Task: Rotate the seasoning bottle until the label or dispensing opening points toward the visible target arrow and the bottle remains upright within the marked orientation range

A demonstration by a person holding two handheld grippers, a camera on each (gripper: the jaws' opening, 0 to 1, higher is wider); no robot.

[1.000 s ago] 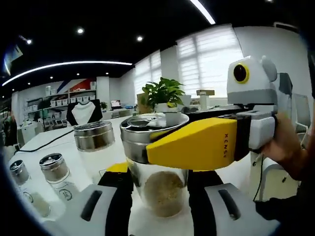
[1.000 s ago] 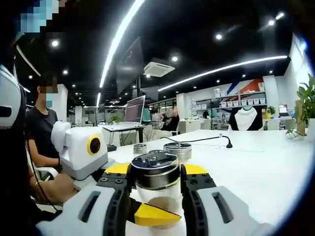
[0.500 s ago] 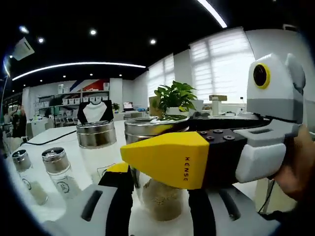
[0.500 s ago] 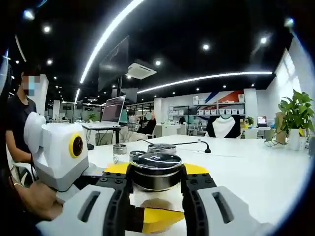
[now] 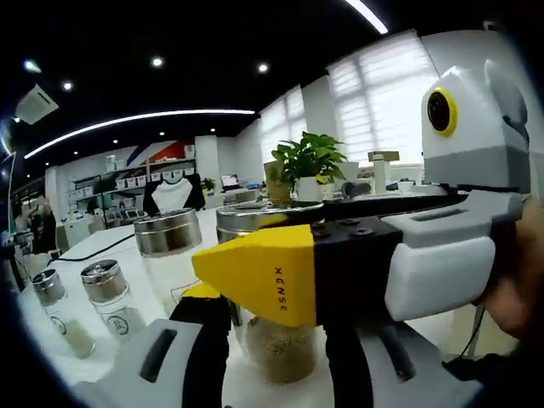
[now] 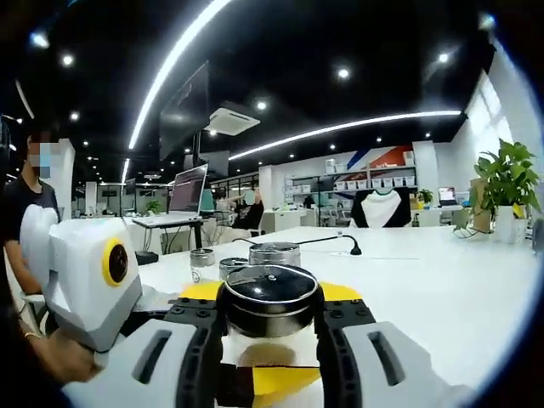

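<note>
Beside three spare jars [image 5: 166, 246], both hand-held grippers [image 5: 276, 340] [image 6: 270, 340] clench the seasoning bottle [image 6: 269, 304].

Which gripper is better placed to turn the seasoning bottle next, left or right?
Probably right: the right gripper is clamped on the seasoning bottle's metal cap, the part to turn, while the left gripper steadies its glass body.

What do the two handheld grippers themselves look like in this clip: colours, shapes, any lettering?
The right gripper has a yellow wedge-shaped tip lettered XENSE, a black bolted midsection and a light grey body, topped by a white housing. The left gripper in the right gripper view matches: black jaws with yellow tips on pale grey slotted blocks. No cables show on either.
</note>
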